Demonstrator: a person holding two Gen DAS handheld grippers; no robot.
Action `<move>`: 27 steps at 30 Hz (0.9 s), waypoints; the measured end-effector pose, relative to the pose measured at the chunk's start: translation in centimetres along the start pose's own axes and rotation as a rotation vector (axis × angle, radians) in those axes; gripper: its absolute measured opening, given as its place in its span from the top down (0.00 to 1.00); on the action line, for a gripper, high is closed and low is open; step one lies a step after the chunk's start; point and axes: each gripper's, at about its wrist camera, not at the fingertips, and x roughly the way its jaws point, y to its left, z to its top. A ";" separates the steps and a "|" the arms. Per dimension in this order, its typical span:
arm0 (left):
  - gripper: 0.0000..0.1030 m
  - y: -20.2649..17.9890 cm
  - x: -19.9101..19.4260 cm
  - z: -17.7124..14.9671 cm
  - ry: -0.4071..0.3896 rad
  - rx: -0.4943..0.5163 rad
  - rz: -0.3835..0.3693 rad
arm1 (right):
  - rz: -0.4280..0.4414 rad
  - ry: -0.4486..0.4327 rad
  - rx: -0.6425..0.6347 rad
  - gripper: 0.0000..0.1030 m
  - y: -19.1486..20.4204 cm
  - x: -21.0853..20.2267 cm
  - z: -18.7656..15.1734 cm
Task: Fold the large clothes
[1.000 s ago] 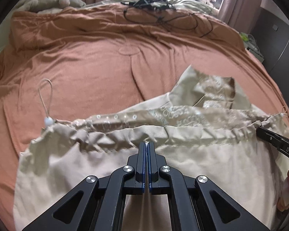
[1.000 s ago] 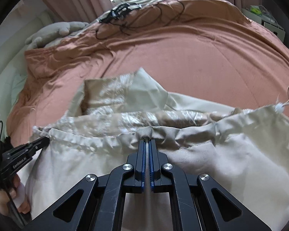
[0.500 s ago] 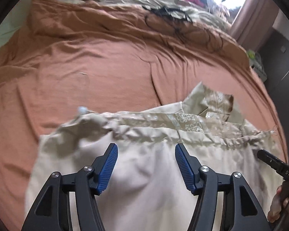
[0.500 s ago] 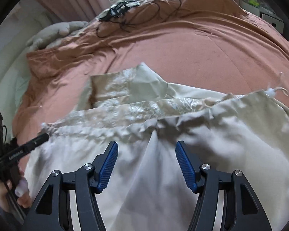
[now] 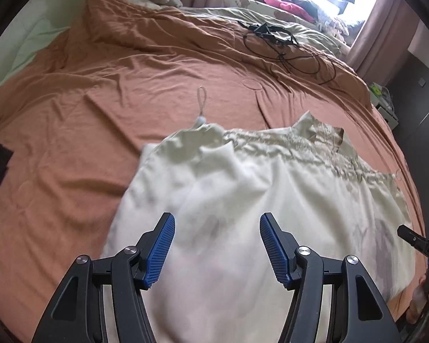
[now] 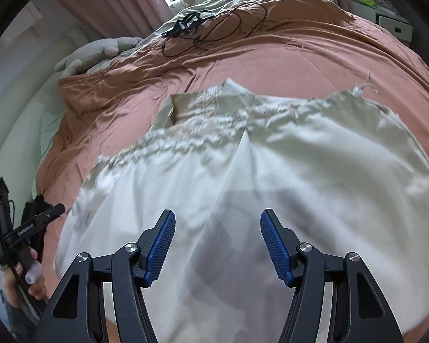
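Item: large cream garment (image 5: 271, 200), satin-like, with a gathered drawstring edge; lies spread on the bed (image 5: 128, 100), filling the centre and lower part of both views; the gathered edge runs across mid-frame, and a patterned, collar-like piece (image 5: 320, 131) shows above it, upper right of centre in the left view.

Fittings: drawstring loop with white bead (image 5: 200, 114), resting on the orange cover just above the garment's upper left corner.

Left gripper (image 5: 216, 253): blue-padded fingers (image 5: 161, 250) spread wide, holding nothing; poised above the cloth at lower centre; contact cannot be told. Right gripper (image 6: 217, 250): likewise spread and empty, over the cloth at lower centre of its own view.

Handling, as judged: light, limp and probably slippery; no stiffness, so it will sag and slide between hold points; the sheen suggests thin fabric that may slip from a shallow pinch. Best holds look to be the gathered hem, where bunched cloth gives bulk, or the outer corners; a single thin layer mid-panel seems a poor purchase. The loop could snag.

Also present: black cables (image 5: 283, 48), upper right of the bed, well apart from the garment; grey pillow (image 6: 97, 54), upper left of the right view.
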 end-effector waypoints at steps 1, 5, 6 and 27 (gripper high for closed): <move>0.38 0.3 -0.5 -0.6 -0.001 -0.003 0.000 | 0.003 0.002 -0.002 0.39 0.2 -0.2 -0.6; 0.38 1.9 -1.6 -2.4 0.000 -0.018 0.009 | 0.007 0.019 -0.013 0.39 1.3 -0.6 -3.2; 0.38 2.2 -1.9 -2.8 -0.001 -0.020 0.011 | 0.010 0.024 -0.015 0.39 1.5 -0.6 -3.6; 0.38 10.9 -1.8 -10.1 0.041 -0.177 0.031 | -0.069 0.119 -0.094 0.51 5.4 2.4 -12.0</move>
